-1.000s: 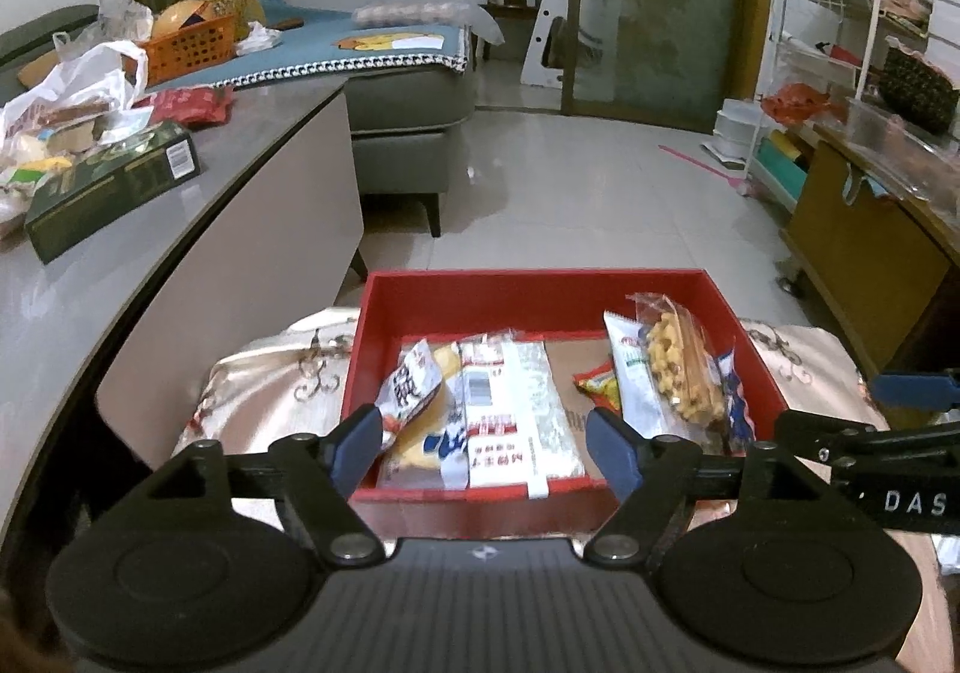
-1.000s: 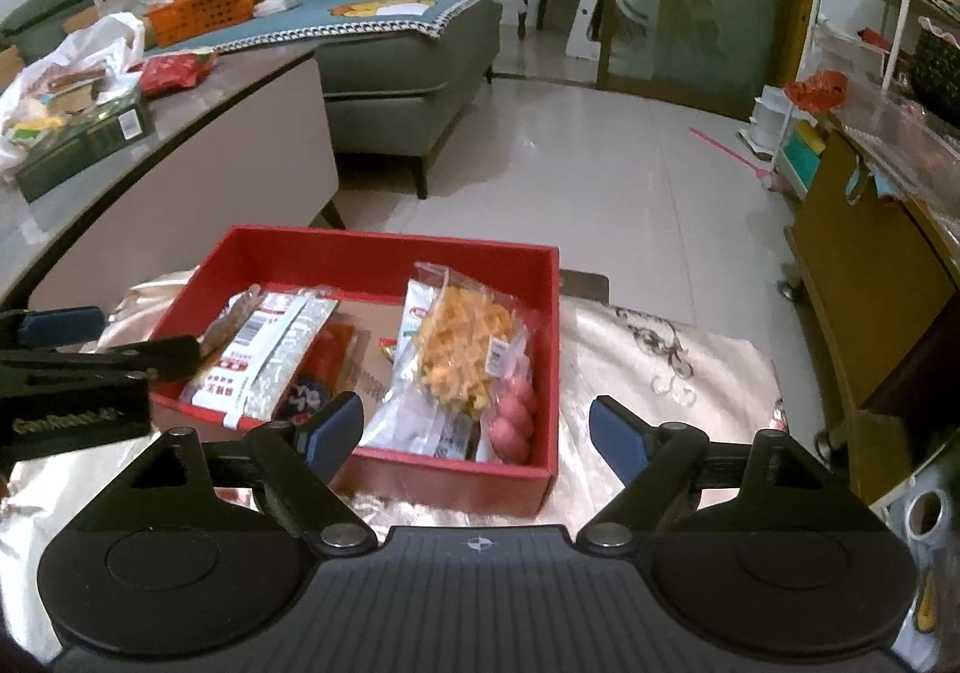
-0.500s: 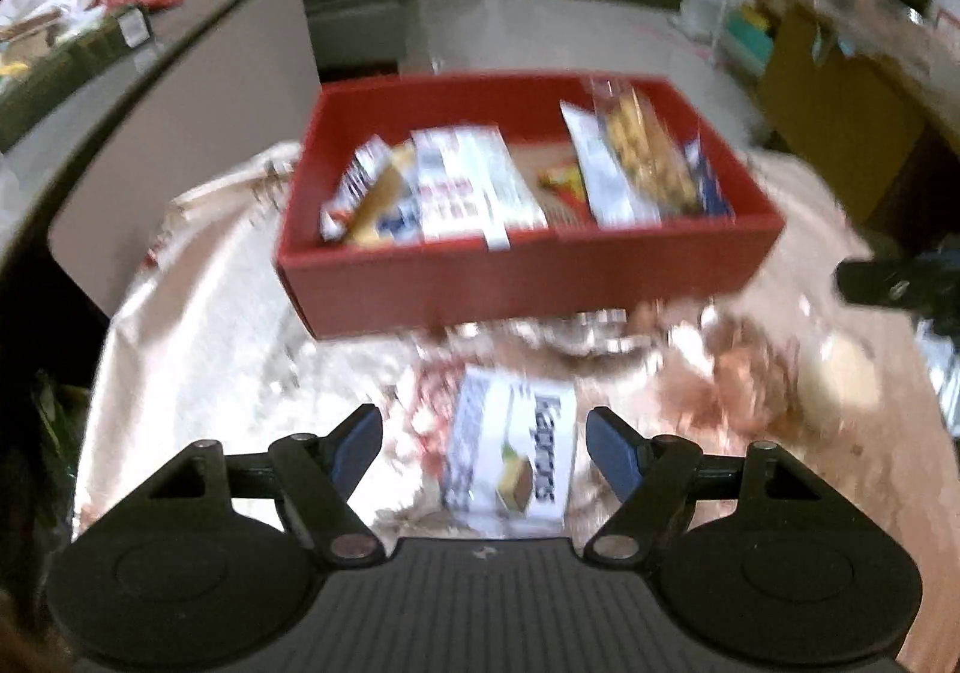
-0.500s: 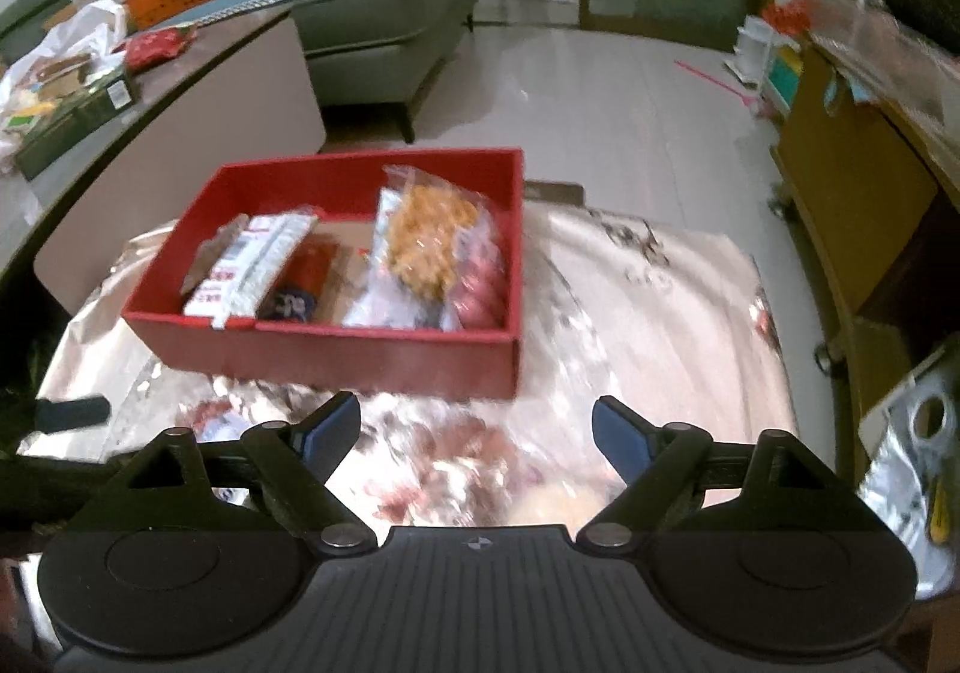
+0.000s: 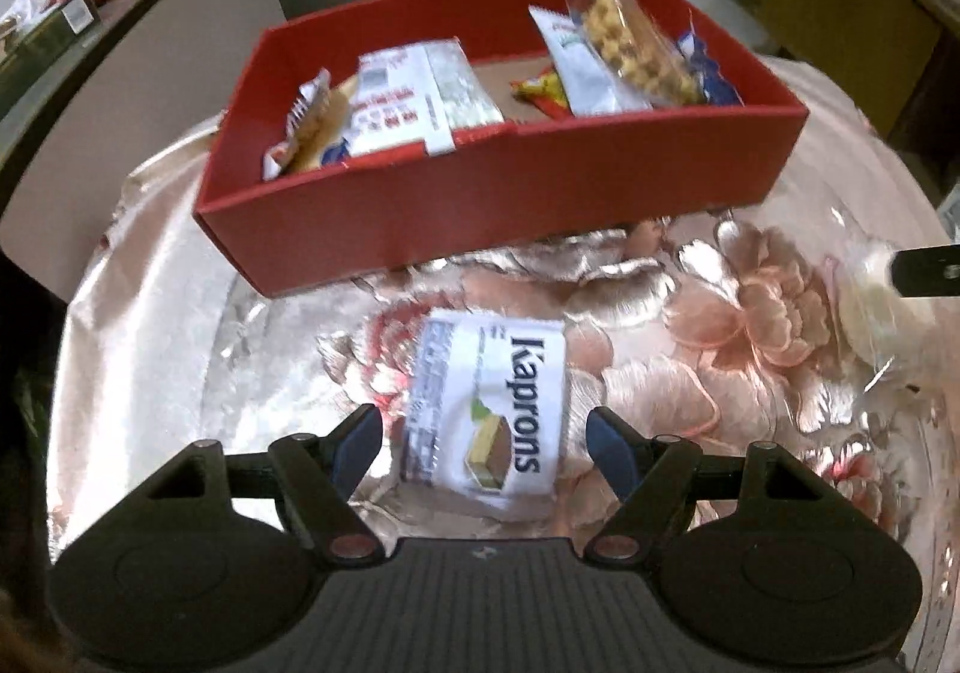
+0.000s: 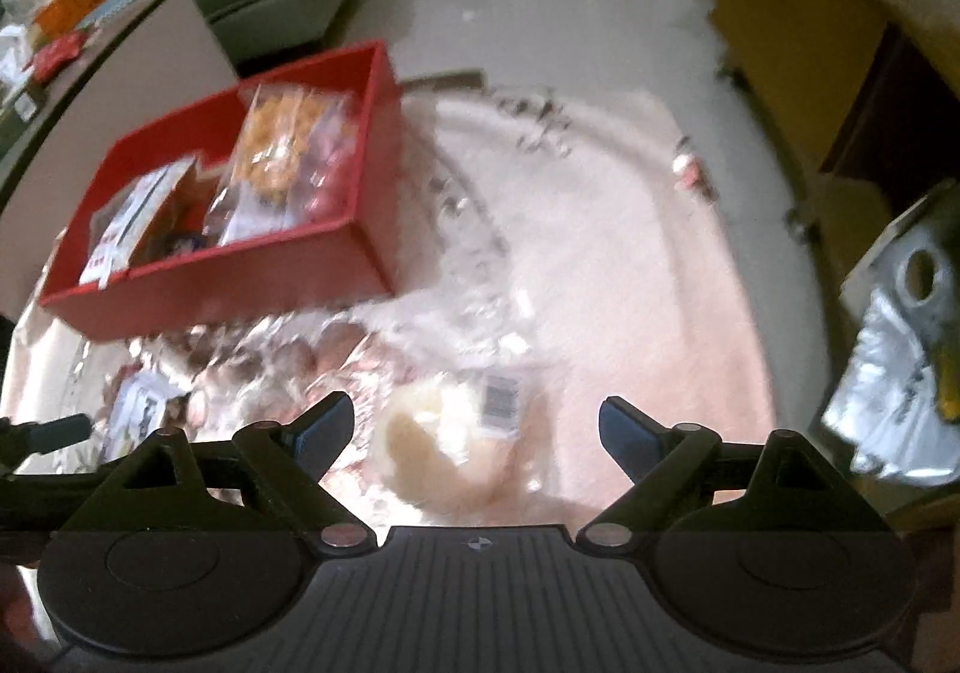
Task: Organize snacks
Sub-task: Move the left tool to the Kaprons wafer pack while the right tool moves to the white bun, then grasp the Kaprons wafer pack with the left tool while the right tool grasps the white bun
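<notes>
Red box [image 5: 498, 205] across the upper middle of the left wrist frame, resting on a shiny pink floral cloth [image 5: 750, 325]. Inside it, at the left: a white packet with red print [image 5: 402, 103] leaning over a yellowish snack pack [image 5: 312, 133]. In the middle: a small orange-and-yellow wrapper [image 5: 540, 91] on the bare brown floor of the box. At the right: a clear bag of yellow puffed pieces [image 5: 630, 43] lying on a white pouch [image 5: 576, 67], with a blue-edged wrapper [image 5: 708, 73] against the right wall.

Same red box [image 6: 228, 277] at the left of the right wrist frame, blurred; yellow-filled bag [image 6: 276, 145] and white packet [image 6: 132, 217] still readable there, the rest too smeared to tell.

Outside the box, low in the left wrist frame: white Kaprons packet [image 5: 492, 409] flat on the cloth, just below the box's near wall. Left gripper [image 5: 483, 442] hovering over it, jaws apart on either side, pads not touching.

Low centre of the right wrist frame: pale round snack in a clear wrapper [image 6: 444, 433] with a barcode label, on the cloth well right of the box. Right gripper [image 6: 477, 424] above it, spread wide and just been opening further, the snack between the jaws but not pressed.

Far right edge: a silvery foil bag [image 6: 894, 373].
</notes>
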### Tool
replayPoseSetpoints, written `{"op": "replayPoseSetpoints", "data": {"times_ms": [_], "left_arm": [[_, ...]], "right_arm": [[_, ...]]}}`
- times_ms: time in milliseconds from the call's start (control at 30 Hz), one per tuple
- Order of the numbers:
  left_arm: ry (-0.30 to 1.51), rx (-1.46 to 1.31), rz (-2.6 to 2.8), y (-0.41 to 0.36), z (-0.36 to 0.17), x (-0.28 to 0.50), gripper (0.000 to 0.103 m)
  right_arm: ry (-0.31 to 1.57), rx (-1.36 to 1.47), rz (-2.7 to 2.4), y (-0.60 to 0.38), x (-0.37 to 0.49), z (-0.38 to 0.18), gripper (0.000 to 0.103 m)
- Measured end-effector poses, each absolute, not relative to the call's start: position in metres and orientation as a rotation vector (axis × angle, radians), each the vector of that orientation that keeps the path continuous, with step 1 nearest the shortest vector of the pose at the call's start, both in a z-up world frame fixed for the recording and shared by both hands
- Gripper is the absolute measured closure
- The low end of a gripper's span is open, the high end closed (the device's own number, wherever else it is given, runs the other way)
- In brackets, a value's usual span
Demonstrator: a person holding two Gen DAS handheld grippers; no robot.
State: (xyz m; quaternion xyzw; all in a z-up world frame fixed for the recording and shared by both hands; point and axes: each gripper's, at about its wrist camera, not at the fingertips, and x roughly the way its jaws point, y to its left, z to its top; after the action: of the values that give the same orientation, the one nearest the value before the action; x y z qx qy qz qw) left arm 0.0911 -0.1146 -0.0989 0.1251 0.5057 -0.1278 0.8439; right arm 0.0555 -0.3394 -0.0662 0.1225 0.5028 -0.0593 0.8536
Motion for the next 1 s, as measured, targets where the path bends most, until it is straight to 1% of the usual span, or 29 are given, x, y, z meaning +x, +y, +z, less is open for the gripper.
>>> {"op": "replayPoseSetpoints", "data": {"times_ms": [133, 400, 433, 467, 500, 533, 633, 800, 1000], "left_arm": [[1.079, 0.274, -0.255, -0.116, -0.104, 0.094, 0.034], [1.103, 0.21, -0.261, -0.11, -0.107, 0.103, 0.03], [1.108, 0.193, -0.264, -0.107, -0.107, 0.104, 0.033], [1.114, 0.174, -0.271, -0.106, -0.107, 0.105, 0.038], [1.112, 0.163, -0.274, -0.104, -0.105, 0.105, 0.042], [1.108, 0.161, -0.28, -0.104, -0.103, 0.104, 0.051], [1.108, 0.172, -0.287, -0.104, -0.101, 0.1, 0.051], [1.106, 0.167, -0.309, -0.102, -0.092, 0.089, 0.052], [1.094, 0.152, -0.348, -0.099, -0.079, 0.075, 0.052]], "right_arm": [[1.11, 0.228, -0.114, -0.324, 0.069, -0.081, 0.01], [1.185, 0.172, -0.154, -0.318, 0.079, -0.103, 0.009], [1.193, 0.162, -0.157, -0.318, 0.079, -0.107, 0.01], [1.196, 0.158, -0.15, -0.317, 0.079, -0.108, 0.012], [1.199, 0.146, -0.146, -0.315, 0.079, -0.109, 0.016], [1.199, 0.119, -0.14, -0.311, 0.078, -0.108, 0.021], [1.189, 0.106, -0.101, -0.302, 0.075, -0.103, 0.029], [1.183, 0.12, -0.062, -0.294, 0.066, -0.096, 0.035], [1.155, 0.131, -0.008, -0.279, 0.047, -0.084, 0.036]]}}
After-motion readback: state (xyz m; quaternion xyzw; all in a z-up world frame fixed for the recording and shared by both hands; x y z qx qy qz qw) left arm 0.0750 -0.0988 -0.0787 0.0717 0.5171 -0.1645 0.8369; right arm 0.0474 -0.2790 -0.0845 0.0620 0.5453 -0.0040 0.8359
